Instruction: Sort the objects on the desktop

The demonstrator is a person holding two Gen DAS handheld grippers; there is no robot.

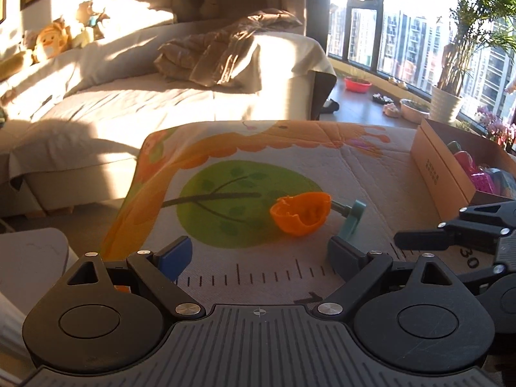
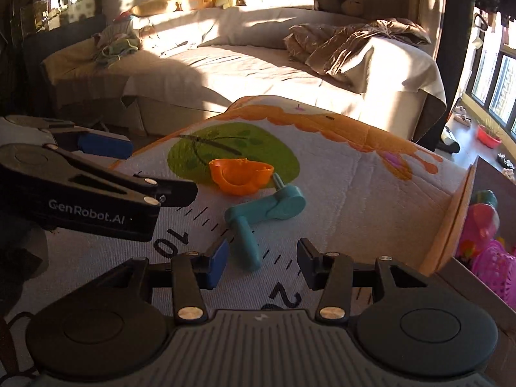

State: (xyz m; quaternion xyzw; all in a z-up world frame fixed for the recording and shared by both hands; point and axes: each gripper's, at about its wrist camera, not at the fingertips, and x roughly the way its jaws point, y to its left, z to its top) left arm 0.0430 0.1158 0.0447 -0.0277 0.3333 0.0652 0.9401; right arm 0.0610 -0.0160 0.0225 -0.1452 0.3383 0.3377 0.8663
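Note:
An orange cup-shaped toy (image 1: 301,214) (image 2: 240,177) lies on its side on the mat's green tree print. A teal crank (image 1: 353,217) (image 2: 267,213) lies against it, joined by a thin shaft. My right gripper (image 2: 262,258) (image 1: 435,229) is open, and the crank's grip end sits just at the gap between its tips, untouched by the pads. My left gripper (image 1: 259,254) (image 2: 145,167) stands wide open with nothing in it, short of the orange toy and to its left.
The printed play mat (image 1: 322,167) (image 2: 354,187) covers the work surface, with ruler marks along its near edge. An open cardboard box (image 1: 435,167) (image 2: 458,219) at the right holds a pink basket (image 2: 496,267) and other toys. A sofa (image 1: 145,96) stands behind.

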